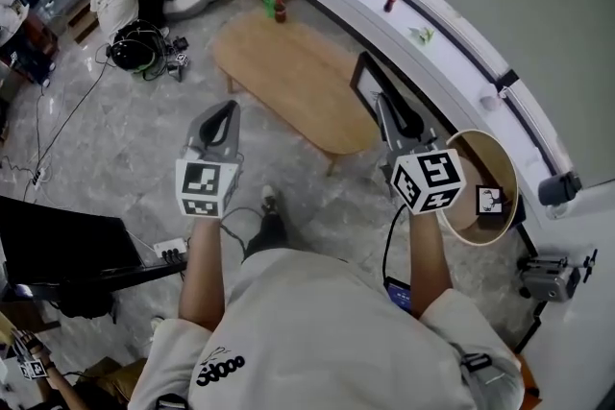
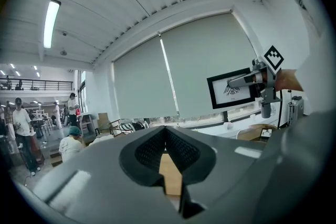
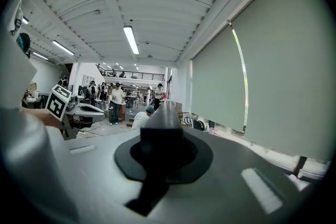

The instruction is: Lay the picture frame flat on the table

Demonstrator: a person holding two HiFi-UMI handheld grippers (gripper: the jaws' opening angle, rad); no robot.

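Head view showed a person holding a tool in each hand, over a grey floor. The right tool [image 1: 388,101] was clenched on the picture frame [image 1: 365,78]. The frame stood up on its edge in the air, over the near end of the long wooden table [image 1: 288,72]. It was not lying flat yet.

The left tool [image 1: 226,108] was held off to the left, over the floor beside the table. Its jaws were closed at the tips and it held nothing.

From the left gripper view, the left tool [image 2: 166,131] had its tips pressed together, and a bit of the wooden table [image 2: 170,173] showed behind them. Off to the right, the right tool [image 2: 247,80] gripped the black frame [image 2: 233,89] by its side. The frame had a white picture with a dark drawing in it.

From the right gripper view, the right tool [image 3: 163,113] was closed tight on the thin edge of the frame [image 3: 164,107]. The left tool [image 3: 92,110] showed at the left.

A round wooden table [image 1: 509,166] stood to the right with a small picture [image 1: 490,200] on it.
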